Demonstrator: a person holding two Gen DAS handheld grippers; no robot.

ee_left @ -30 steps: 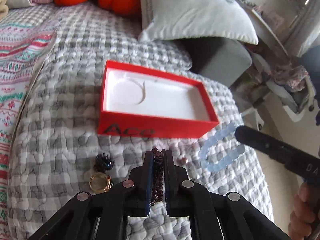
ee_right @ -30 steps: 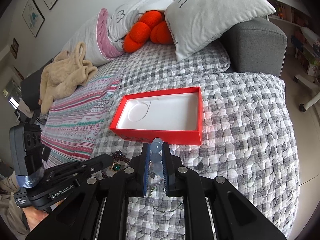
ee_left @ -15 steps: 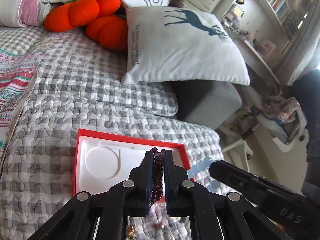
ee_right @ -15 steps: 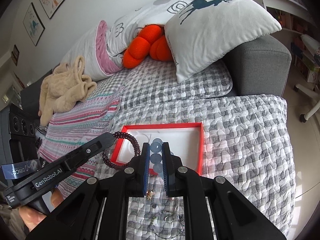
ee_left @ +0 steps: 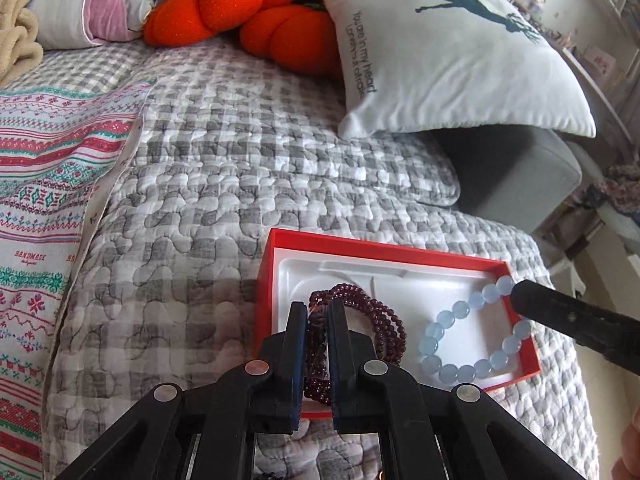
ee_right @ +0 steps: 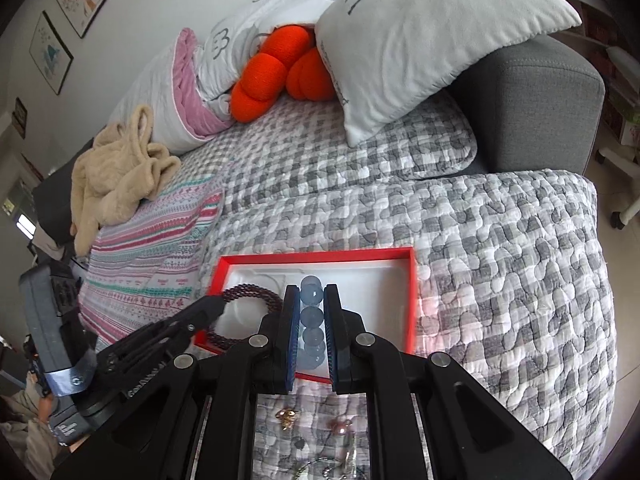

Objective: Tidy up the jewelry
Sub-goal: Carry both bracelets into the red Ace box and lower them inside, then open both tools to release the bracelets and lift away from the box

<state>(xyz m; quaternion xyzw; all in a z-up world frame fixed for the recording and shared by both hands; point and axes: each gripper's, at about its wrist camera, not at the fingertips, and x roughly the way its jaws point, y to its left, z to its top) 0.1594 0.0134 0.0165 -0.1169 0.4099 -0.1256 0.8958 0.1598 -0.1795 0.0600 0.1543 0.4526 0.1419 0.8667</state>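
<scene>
Jewelry first: I've got two bracelets over the red box (ee_left: 400, 250) right now, and neither is let go yet. My left gripper (ee_left: 318, 316) is clamped on the dark red bead bracelet (ee_left: 380, 316), whose loop hangs over the near-left part of the box's white lining. My right gripper (ee_right: 312, 300) is pinched on the pale blue bead bracelet (ee_left: 472, 336), its ring lying open toward the box's right wall, seemingly just touching the lining, though I can't tell for sure. The box sits with its long side running left to right across the checked quilt (ee_left: 200, 200); the blue ring's longer stretch runs from the box's near edge up toward its far-right corner. So I'd judge the job well under way but nothing released. Still left outside the box, on its near side: a small gold piece (ee_right: 287, 417), a pinkish piece (ee_right: 340, 427) and a chain (ee_right: 320, 466).
</scene>
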